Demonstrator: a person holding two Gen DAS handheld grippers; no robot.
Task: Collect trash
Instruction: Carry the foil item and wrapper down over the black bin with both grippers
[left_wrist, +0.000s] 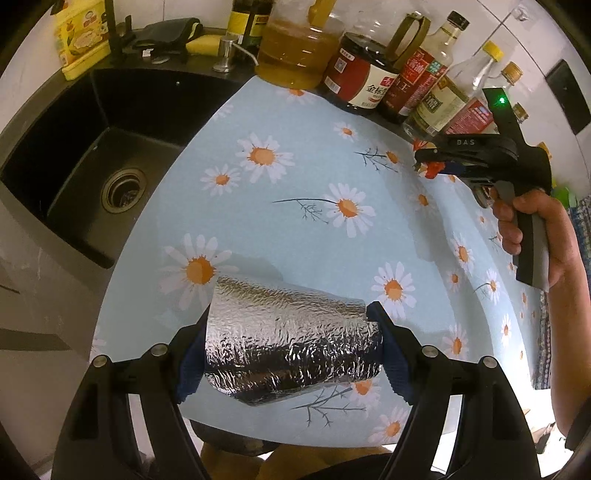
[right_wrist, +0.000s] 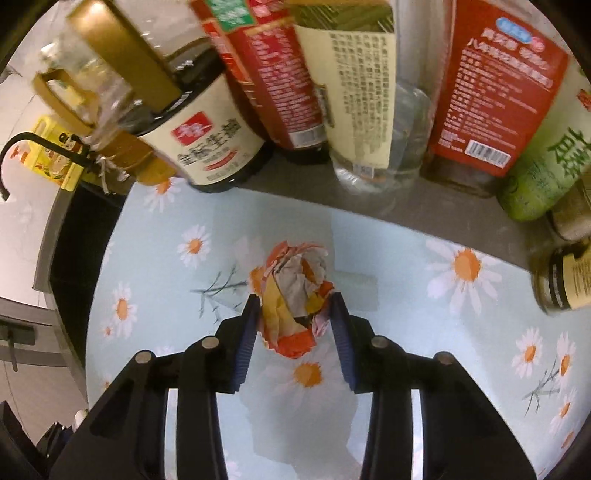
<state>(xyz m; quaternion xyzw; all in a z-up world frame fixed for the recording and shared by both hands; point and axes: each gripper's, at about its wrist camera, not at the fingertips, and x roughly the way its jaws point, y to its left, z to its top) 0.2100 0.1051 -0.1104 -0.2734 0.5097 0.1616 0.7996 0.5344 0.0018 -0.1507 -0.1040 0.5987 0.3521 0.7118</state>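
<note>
Nearest the left wrist camera, the left tongs (left_wrist: 291, 354) clasp a silver foil piece (left_wrist: 291, 339) by its two ends, blue pads pressed against it, holding it over the near edge of the daisy-patterned desk (left_wrist: 295, 155). Further across the desk from the foil, toward the row of bottles (left_wrist: 417, 85), the right tongs (right_wrist: 295, 314) are clenched on a crumpled orange and yellow wrapper (right_wrist: 293, 295), which sits on the cloth or just above it; which, the pictures do not tell.

The risks, as a judgement: the wrapper is springy and only its sides are pinched, so a quick lift could let it slip out. The bottles stand close behind the wrapper, and a careless swing could knock one. The foil is soft, so it may buckle and slide from the pads.
</note>
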